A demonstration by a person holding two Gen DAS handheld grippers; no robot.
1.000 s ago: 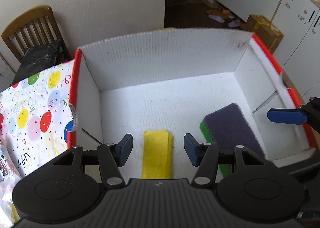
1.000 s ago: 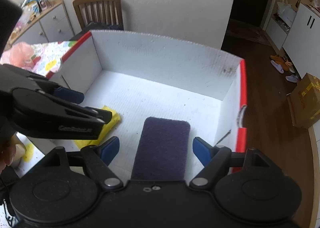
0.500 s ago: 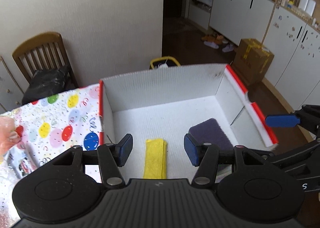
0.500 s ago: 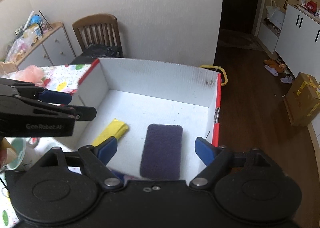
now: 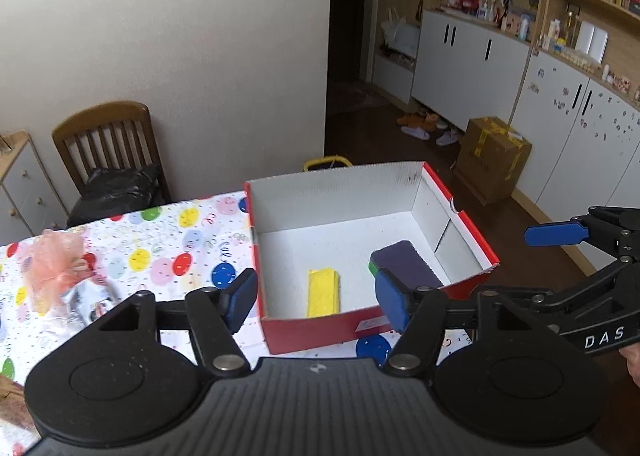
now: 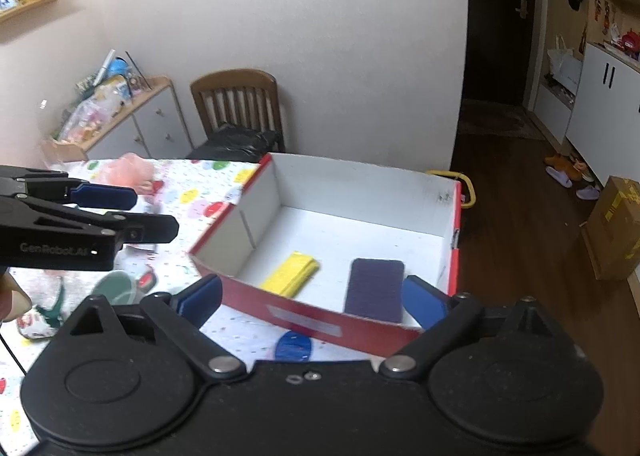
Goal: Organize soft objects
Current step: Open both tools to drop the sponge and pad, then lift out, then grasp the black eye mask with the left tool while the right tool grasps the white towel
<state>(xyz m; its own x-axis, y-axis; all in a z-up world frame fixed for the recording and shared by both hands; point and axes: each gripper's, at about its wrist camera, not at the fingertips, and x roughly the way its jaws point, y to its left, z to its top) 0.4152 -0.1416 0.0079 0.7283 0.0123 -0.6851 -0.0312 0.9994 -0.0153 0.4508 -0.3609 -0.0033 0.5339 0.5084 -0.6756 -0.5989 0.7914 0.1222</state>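
A red box with a white inside stands on the table. A folded yellow cloth and a dark purple scouring sponge lie on its floor. My left gripper is open and empty, above the box's near edge. My right gripper is open and empty, above the near wall. A pink mesh bath puff lies on the tablecloth, left of the box.
The table wears a balloon-print cloth. A wooden chair with a black bag stands behind it. A cardboard box and slippers lie on the floor at right. A green cup and small items sit on the table's left.
Both grippers have pulled back and up out of the box, open and empty. The cloth and the sponge stay on the box floor.
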